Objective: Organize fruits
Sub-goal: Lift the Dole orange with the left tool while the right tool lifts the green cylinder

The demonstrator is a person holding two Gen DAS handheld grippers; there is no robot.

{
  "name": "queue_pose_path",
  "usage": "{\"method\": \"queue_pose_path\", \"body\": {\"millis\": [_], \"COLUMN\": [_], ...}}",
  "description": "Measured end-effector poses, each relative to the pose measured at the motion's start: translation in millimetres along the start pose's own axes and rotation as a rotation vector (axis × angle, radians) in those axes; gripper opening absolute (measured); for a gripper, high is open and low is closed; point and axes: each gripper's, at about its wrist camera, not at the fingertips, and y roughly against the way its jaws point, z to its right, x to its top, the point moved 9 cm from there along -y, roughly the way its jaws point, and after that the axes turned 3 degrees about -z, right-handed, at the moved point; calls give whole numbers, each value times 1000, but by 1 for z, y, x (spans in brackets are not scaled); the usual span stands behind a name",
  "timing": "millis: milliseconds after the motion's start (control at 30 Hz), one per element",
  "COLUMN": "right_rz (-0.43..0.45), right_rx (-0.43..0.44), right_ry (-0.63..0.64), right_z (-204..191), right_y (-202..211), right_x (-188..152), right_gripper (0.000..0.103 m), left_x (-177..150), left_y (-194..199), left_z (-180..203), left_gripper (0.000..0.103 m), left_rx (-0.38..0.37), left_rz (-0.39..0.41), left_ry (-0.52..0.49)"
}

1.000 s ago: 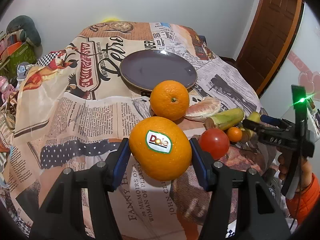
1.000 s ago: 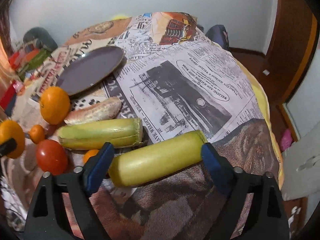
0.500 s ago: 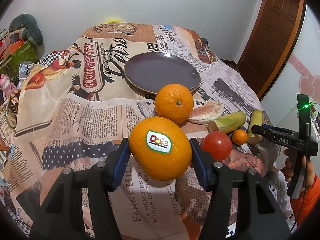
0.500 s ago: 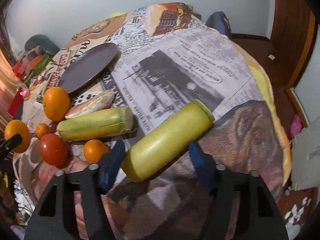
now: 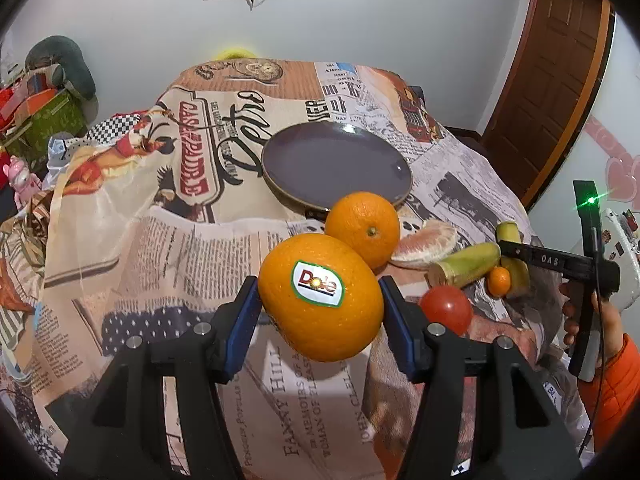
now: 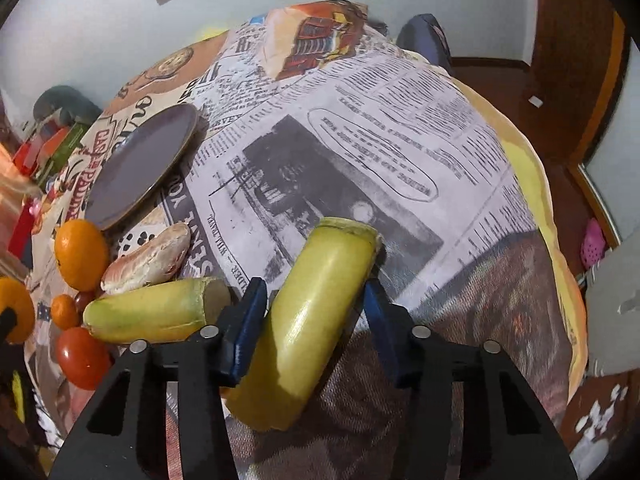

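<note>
Left gripper (image 5: 320,300): blue pads press on both sides of a big orange with a sticker (image 5: 320,296). The orange is held up above the cloth, about halfway open jaws around it.
Right gripper (image 6: 316,322): jaws are closing on a yellow-green banana piece (image 6: 308,320). The piece stands between the blue pads, tilted, with its cut top pointing up and to the right. The left pad looks to be on it; the right pad is partly hidden behind it.
Hand: a hand (image 5: 588,316) in an orange sleeve holds the right tool, seen at the right edge of the left camera.
Near fruit: a red tomato (image 5: 446,308) and a small orange (image 5: 499,280) lie just beside a second banana piece (image 6: 156,312).
Middle fruit: a peeled pink fruit slice (image 5: 426,242) lies next to a second big orange (image 5: 362,228).
Plate: a dark plate (image 5: 336,164) sits just behind that orange, with nothing on it.
Cloth: a newspaper-print cloth (image 5: 160,248) covers the table under everything.
Far: a brown door (image 5: 552,80) stands at the right, by the white wall.
</note>
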Motion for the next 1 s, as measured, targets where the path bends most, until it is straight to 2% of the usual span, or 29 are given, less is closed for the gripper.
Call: {"method": "queue_pose_path", "body": {"millis": [167, 367, 633, 1000], "right_rz": [37, 131, 210, 252], "right_rx": [18, 23, 41, 94], "right_ry": [29, 95, 152, 235], "right_z": [-11, -29, -48, -89], "right_y": [12, 41, 64, 66], "right_x": [8, 29, 58, 87], "right_gripper": [35, 34, 34, 34], "left_x": [16, 39, 70, 112], "left_y": [1, 4, 7, -7], "left_z": [-1, -6, -8, -10], "left_gripper": [59, 59, 59, 59], "left_rx": [17, 28, 34, 44], "left_rz": [24, 61, 106, 145], "left_ry": [-8, -5, -8, -23]}}
